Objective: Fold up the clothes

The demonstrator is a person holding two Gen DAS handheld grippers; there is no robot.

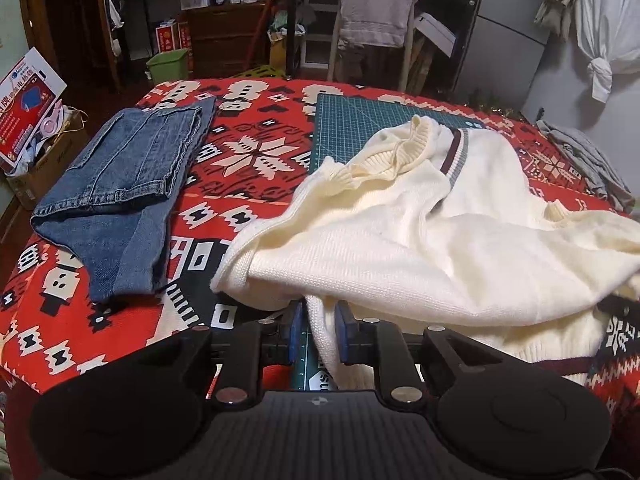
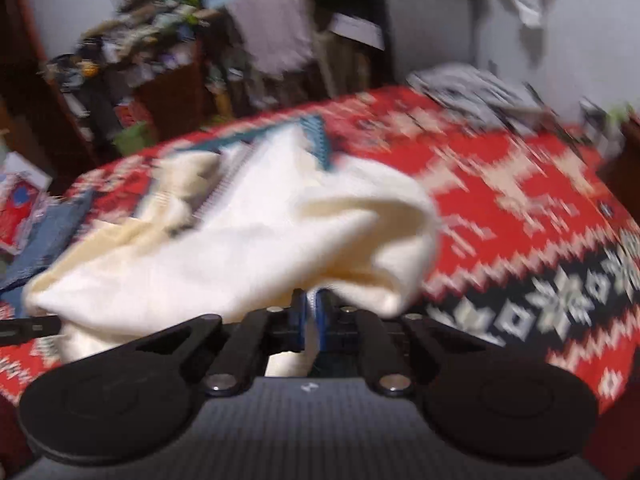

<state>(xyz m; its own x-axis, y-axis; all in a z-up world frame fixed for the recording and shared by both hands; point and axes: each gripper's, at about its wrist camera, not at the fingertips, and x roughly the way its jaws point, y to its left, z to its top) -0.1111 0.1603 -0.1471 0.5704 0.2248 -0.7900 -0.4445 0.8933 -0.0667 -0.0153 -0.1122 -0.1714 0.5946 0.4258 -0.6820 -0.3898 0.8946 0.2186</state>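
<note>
Cream knit sweater (image 1: pixel 460 220) lies rumpled on rt half of the red patterned blanket (image 1: pixel 256 168), partly over a green cutting mat (image 1: pixel 360 120); V-neck w/ maroon-grey trim faces far side, ribbed cuffs bunched near collar. Left gripper (image 1: pixel 320 332): blue pads narrow, w/ a fold of the sweater's near edge hanging between them, looks pinched. That edge is lifted off the blanket, fabric draping fwd over the fingers. Right gripper (image 2: pixel 311 320): jaws nearly together, clamped on cream knit; a puffed fold of the sweater (image 2: pixel 248 248) bulges up just ahead of it. Right wrist view heavily motion-blurred, detail poor. Folded jeans (image 1: pixel 124 200) lie flat on left part of blanket, apart from sweater. Grey garment (image 1: pixel 588 164) crumpled at far rt edge of blanket. Bkgd: chair w/ grey towel (image 1: pixel 376 8) draped over its back, green bin (image 1: pixel 168 64), cluttered shelves; white cloth knotted on the wall at rt.
</note>
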